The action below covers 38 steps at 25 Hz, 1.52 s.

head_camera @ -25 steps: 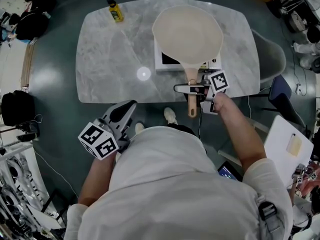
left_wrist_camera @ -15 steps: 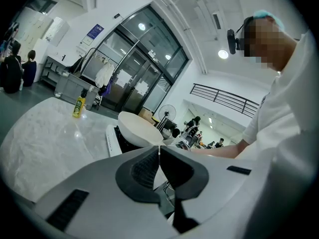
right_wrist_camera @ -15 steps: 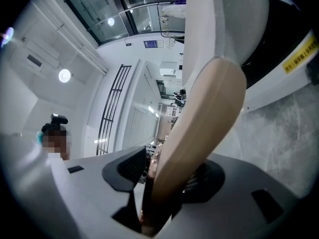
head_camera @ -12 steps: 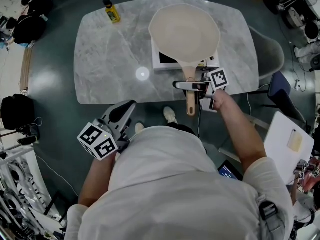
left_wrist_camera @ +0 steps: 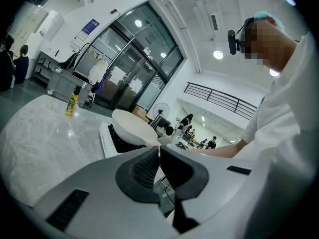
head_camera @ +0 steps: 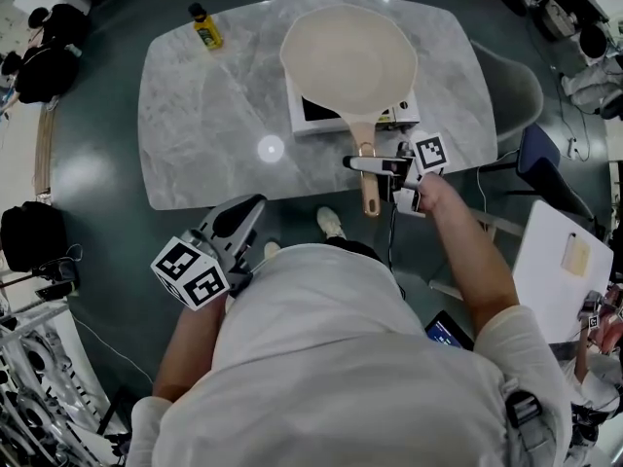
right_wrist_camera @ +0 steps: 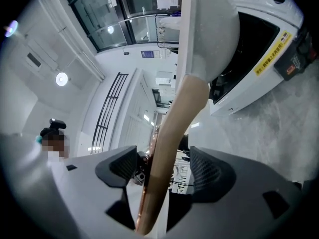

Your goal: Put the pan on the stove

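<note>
A cream pan (head_camera: pixel 348 58) sits on the white stove (head_camera: pixel 310 115) at the far middle of the marble table (head_camera: pixel 195 125). Its wooden handle (head_camera: pixel 367 178) sticks out over the near edge. My right gripper (head_camera: pixel 362 164) is at that handle with its jaws opening. In the right gripper view the handle (right_wrist_camera: pixel 172 128) runs between the pads with a gap on each side, up to the pan (right_wrist_camera: pixel 207 29) on the stove (right_wrist_camera: pixel 259 54). My left gripper (head_camera: pixel 251 205) is shut and empty, held low by my body, short of the table. The left gripper view shows the left gripper (left_wrist_camera: pixel 158 156) facing the pan (left_wrist_camera: pixel 133 127).
A yellow bottle (head_camera: pixel 204 27) stands at the table's far left corner. A grey chair (head_camera: pixel 516 90) is tucked in at the right side. A white board (head_camera: pixel 560 270) lies on the right, and black bags (head_camera: pixel 29 232) sit on the floor at left.
My right gripper's jaws have come apart from the pan handle. The pan stays on the stove. My left gripper has not moved.
</note>
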Motion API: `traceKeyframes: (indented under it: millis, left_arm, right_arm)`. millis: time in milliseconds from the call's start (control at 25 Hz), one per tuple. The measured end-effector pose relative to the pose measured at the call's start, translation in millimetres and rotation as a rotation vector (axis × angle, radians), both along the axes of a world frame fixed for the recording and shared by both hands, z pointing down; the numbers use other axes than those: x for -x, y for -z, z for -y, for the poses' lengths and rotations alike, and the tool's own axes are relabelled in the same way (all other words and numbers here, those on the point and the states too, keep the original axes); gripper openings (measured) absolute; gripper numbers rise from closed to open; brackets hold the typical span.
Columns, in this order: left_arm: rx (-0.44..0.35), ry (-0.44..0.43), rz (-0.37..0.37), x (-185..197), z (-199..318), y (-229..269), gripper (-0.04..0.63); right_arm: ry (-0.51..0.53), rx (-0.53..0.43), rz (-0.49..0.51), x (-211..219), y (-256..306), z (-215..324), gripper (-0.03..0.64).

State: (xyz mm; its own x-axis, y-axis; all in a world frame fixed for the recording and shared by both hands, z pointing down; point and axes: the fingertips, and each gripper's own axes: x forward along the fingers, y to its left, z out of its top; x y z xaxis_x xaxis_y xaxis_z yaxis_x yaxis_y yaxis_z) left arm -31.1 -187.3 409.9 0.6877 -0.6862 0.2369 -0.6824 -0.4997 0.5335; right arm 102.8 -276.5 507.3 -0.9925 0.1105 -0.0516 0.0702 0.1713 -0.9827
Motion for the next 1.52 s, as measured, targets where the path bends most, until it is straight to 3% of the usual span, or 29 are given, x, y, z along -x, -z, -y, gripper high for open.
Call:
traceKeyframes:
  millis: [400, 760, 880, 960, 1080, 1160, 1240, 1520]
  left_arm:
    - [-0.033, -0.087, -0.024, 4.8, -9.2, 4.0, 0.02]
    - [-0.076, -0.178, 0.03, 25.6, -49.1, 0.1, 0.02]
    - [-0.081, -0.215, 0.05, 31.3, -65.2, -6.3, 0.02]
    - [-0.095, -0.24, 0.091, 32.4, -74.7, -13.3, 0.02]
    - [-0.141, -0.3, 0.193, 29.8, -90.2, -27.0, 0.02]
    - [-0.144, -0.34, 0.221, 26.5, -97.6, -34.8, 0.02]
    - [-0.131, -0.359, 0.231, 22.2, -103.1, -39.8, 0.02]
    - [-0.132, -0.37, 0.221, -20.3, -121.6, -34.4, 0.018]
  right_arm:
    - [-0.179, -0.04, -0.025, -42.2, 10.3, -13.7, 0.376]
    - [-0.463, -0.112, -0.099, -100.3, 18.4, -49.3, 0.373]
    - [-0.607, -0.166, -0.136, -122.0, 27.8, -68.4, 0.307]
    - [-0.733, -0.229, -0.21, -138.7, 32.7, -82.7, 0.161]
    - [-0.853, -0.301, -0.346, -154.4, 34.7, -115.3, 0.05]
    - [-0.872, -0.324, -0.395, -152.4, 36.2, -137.3, 0.005]
    - [-0.853, -0.341, -0.429, -144.1, 36.8, -154.4, 0.003]
    - [-0.681, -0.421, -0.521, -122.0, 24.9, -192.0, 0.003]
